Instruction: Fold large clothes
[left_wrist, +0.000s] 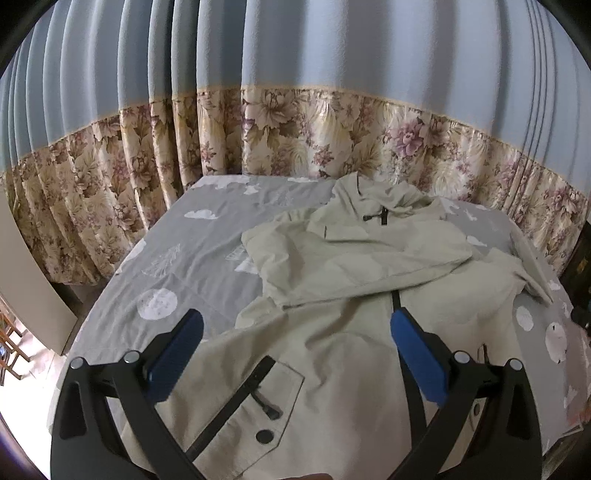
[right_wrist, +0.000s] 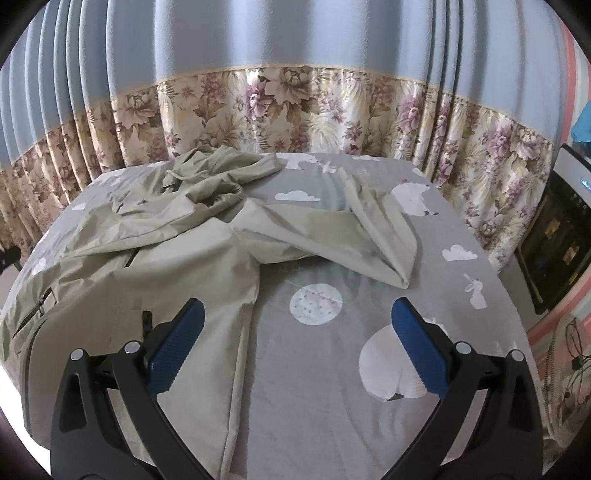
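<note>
— Holding both jaws spread: my left gripper (left_wrist: 295, 339) over the jacket (left_wrist: 332, 332), right gripper (right_wrist: 297, 334) over bare bed sheet (right_wrist: 314, 387).
— And the jacket?
— Rumpled, one sleeve (right_wrist: 369, 236) toward the bed's far right corner, curtain (right_wrist: 295, 107) behind.

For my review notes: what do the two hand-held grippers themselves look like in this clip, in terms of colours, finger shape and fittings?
Both look alike. The left hand-held gripper and the right hand-held gripper each have matte black angular linkage arms joined by round silver pivot pins. Their fingers carry long blue pads; in the right wrist view the pads look finely ribbed. No cables, labels or sleeves are visible on either.
</note>
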